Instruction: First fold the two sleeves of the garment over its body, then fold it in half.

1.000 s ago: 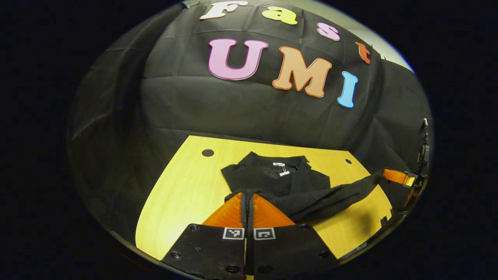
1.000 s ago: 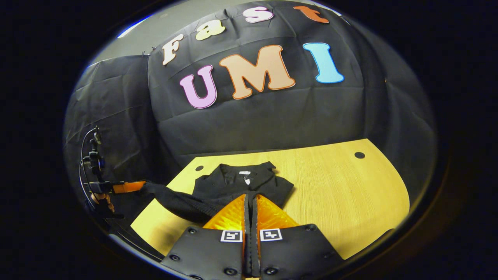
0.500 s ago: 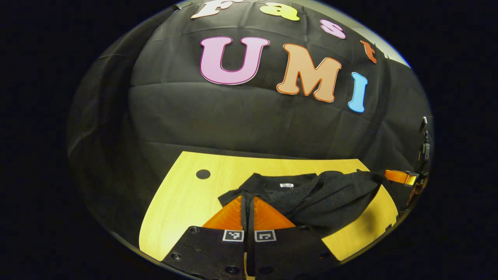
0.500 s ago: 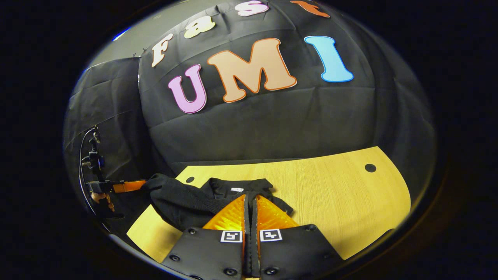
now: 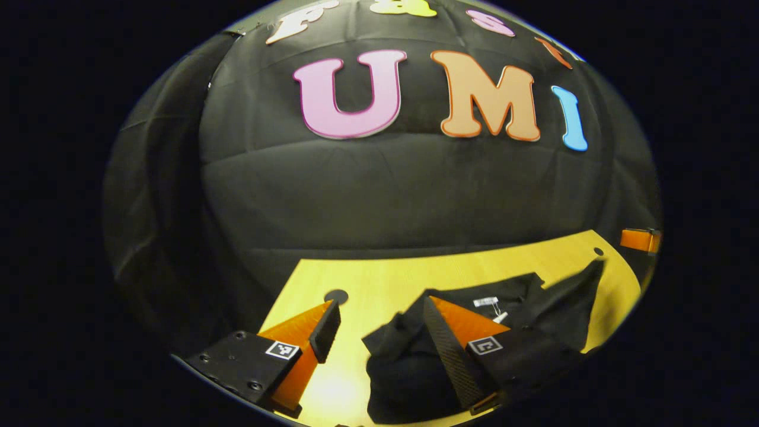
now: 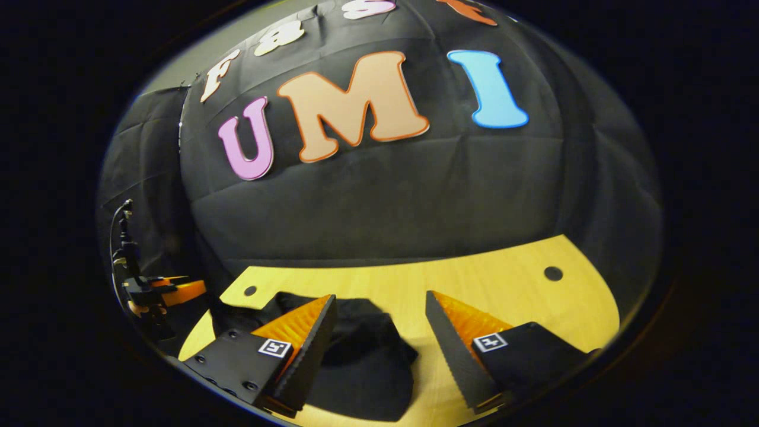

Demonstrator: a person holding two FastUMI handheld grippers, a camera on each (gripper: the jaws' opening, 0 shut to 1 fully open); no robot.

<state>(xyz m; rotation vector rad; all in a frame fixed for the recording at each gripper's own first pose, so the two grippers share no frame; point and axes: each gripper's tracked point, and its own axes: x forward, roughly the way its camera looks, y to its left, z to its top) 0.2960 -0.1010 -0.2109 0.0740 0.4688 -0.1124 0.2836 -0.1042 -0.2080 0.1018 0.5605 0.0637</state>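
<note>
The bare yellow wooden tabletop [image 6: 504,284] is free on the right side and at the back. The folded black knitted garment [image 6: 362,362] covers the left front part, with the other gripper [image 6: 172,290] just beyond the table's left edge.

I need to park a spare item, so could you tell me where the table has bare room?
The table is bare on the right, between the black garment and the round hole. A narrower bare strip runs behind the garment, along the cloth wall. The left is crowded by the garment.
</note>
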